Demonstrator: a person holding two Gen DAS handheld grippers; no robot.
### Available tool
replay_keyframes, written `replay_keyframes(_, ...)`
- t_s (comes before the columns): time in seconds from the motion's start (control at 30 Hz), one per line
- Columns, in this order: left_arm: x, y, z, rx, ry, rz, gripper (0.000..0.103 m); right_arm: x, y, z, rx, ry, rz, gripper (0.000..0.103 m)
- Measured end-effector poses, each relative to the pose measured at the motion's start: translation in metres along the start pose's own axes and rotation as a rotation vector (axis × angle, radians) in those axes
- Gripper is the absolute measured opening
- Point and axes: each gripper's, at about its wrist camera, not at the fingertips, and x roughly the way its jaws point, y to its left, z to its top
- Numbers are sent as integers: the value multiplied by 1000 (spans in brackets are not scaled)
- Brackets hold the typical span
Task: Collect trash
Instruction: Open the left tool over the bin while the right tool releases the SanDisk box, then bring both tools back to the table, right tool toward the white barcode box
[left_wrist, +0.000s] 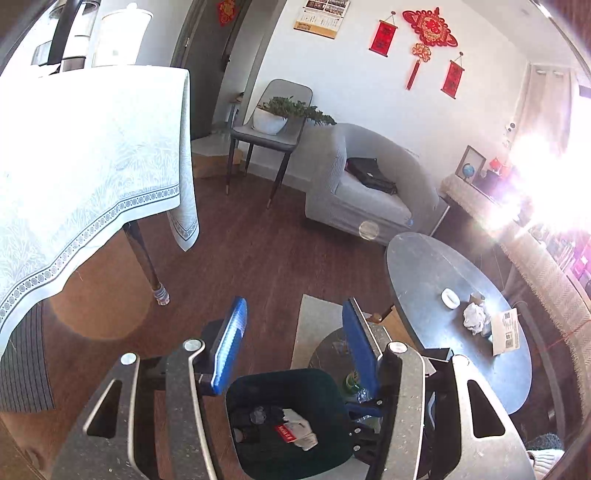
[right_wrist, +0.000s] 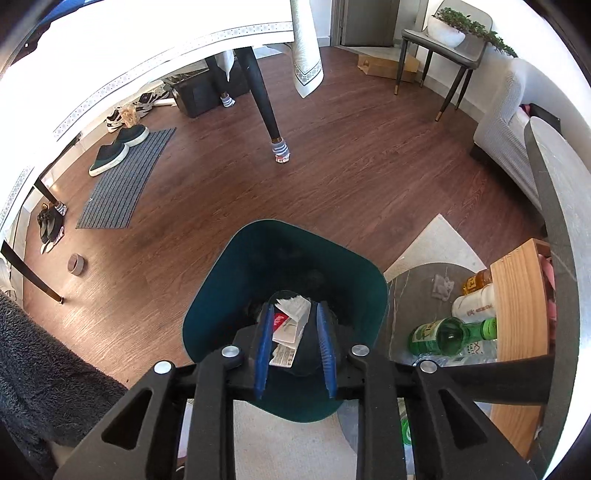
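Left gripper (left_wrist: 291, 339): grey frame, blue ribbed pads, jaws standing wide apart with nothing between them, pointing obliquely downward. Right gripper (right_wrist: 293, 332): black frame, blue pads, jaws parted narrowly, pointing steeply downward, pads not pressing on anything. A dark fleecy sleeve (right_wrist: 40, 369) shows left of the right gripper's frame.

I see a dark wooden floor (right_wrist: 369, 177). On it stands a dark green bin (right_wrist: 229, 295), and a striped grey mat (right_wrist: 125, 181) carries two slippers (right_wrist: 118, 146). A small roll of tape (right_wrist: 75, 264) lies on the bare boards. A pale rug (right_wrist: 436, 240) lies near the bin. Beside the bin a round dark coffee table (left_wrist: 424, 266) carries a white tape roll (left_wrist: 450, 297), a crumpled tissue (left_wrist: 475, 317) and a printed paper (left_wrist: 506, 332). On its lower shelf (right_wrist: 413, 291) lies a green bottle (right_wrist: 443, 334) on its side.
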Motion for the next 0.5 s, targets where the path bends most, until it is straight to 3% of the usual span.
replay_keyframes(0.23, -11, -11, 10, -16, -59, -22, 64, -26, 1, -5, -1, -49, 48, 25)
replay_keyframes(0.5, -6, -39, 13, 27, -67, -45, 68, -78, -4, -7, 3, -160, 93, 25)
